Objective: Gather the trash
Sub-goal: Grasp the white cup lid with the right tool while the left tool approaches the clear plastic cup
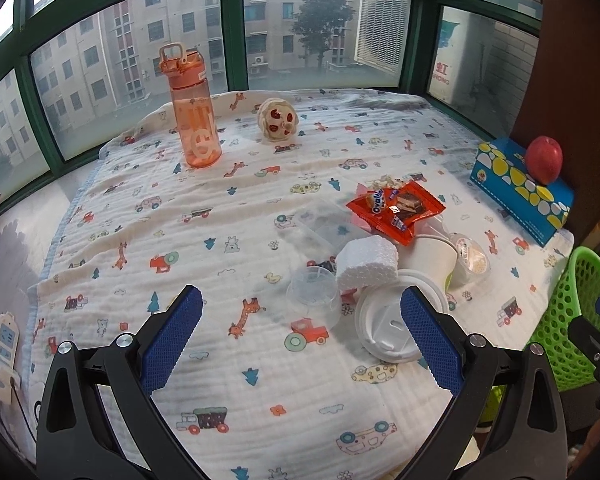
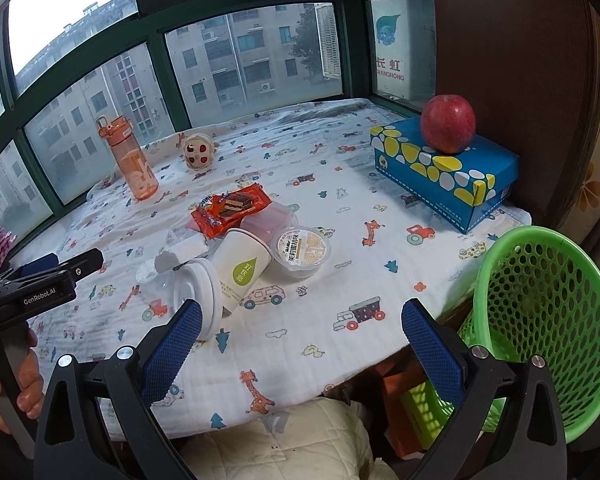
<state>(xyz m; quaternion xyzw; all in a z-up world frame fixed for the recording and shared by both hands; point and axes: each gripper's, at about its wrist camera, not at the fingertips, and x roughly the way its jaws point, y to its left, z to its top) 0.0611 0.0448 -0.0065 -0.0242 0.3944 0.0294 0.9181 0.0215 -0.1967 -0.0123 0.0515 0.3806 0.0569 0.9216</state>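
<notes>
Both grippers wide open, holding nothing; paper cup [image 2: 240, 268] tipped on bench w/ trash pile, lid end toward left gripper [image 1: 302, 306], nearer than right gripper [image 2: 302, 316]; basket [image 2: 540, 320] far right.

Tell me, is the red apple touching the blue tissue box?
Touching. The right wrist view shows the red apple sitting directly on top of the blue tissue box, with no gap beneath it.

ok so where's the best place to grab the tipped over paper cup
Grip the paper cup across its bare middle, coming down from above with the jaws either side. It lies on its side with its white lid still on, and the pudding cup crowds its far end.
</notes>
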